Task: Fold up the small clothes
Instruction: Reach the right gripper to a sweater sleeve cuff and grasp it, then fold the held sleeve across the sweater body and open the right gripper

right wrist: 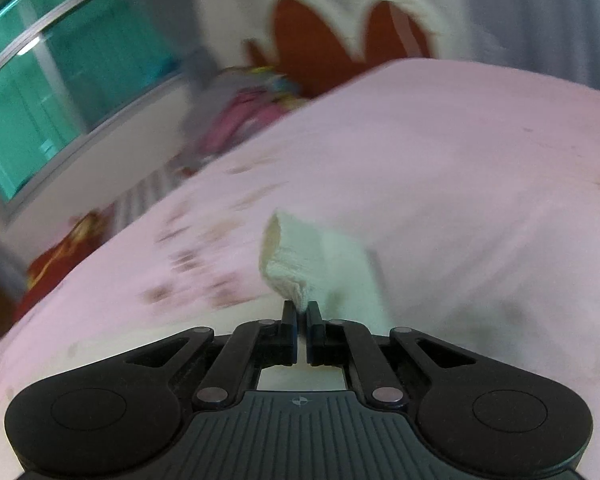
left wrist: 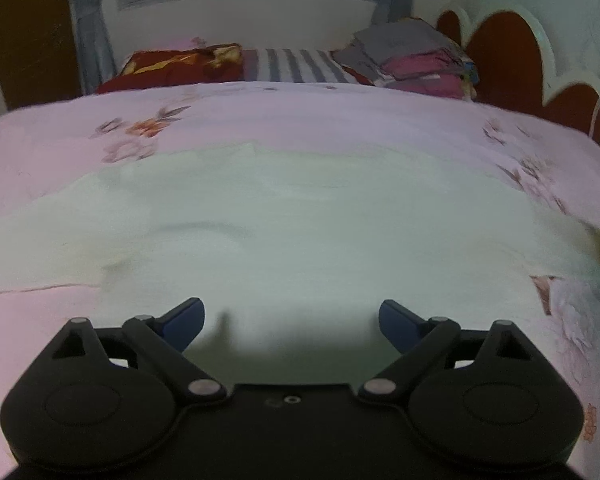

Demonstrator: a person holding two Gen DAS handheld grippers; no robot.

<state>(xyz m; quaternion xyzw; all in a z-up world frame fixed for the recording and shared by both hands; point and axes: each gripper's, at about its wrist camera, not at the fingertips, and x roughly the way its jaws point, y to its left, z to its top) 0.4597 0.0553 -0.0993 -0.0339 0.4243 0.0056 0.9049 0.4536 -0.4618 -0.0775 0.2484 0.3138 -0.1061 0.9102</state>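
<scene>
Your right gripper (right wrist: 301,312) is clenched on a cuff or edge of the white garment (right wrist: 300,264). The jaws stand nearly together with a thin fold of cloth pinched between the tips. The pinched end stands up above the bed cover (right wrist: 460,160); the rest trails down to the right of the jaws. The right view is blurred, so the exact part of the garment you hold cannot be determined.

Your left gripper (left wrist: 292,320) is released. Its jaws stand wide apart and grasp nothing. It hovers low over the near edge of the white garment (left wrist: 300,220), which lies spread flat across the pink flowered bed cover (left wrist: 300,112). The open jaws suggest you are positioned to pin or take the near edge while the right side carries its end across.

Judged from this layout, the fold is in an early stage: most of the cloth lies flat and one end is lifted. Hold the lifted end by a thin pinch so that only one layer travels. Keep the left jaws open until they straddle cloth.

A stack of folded clothes (left wrist: 416,60) sits at the far corner near the headboard (left wrist: 508,60), well apart from the work area. It appears to serve as the place for finished items.
</scene>
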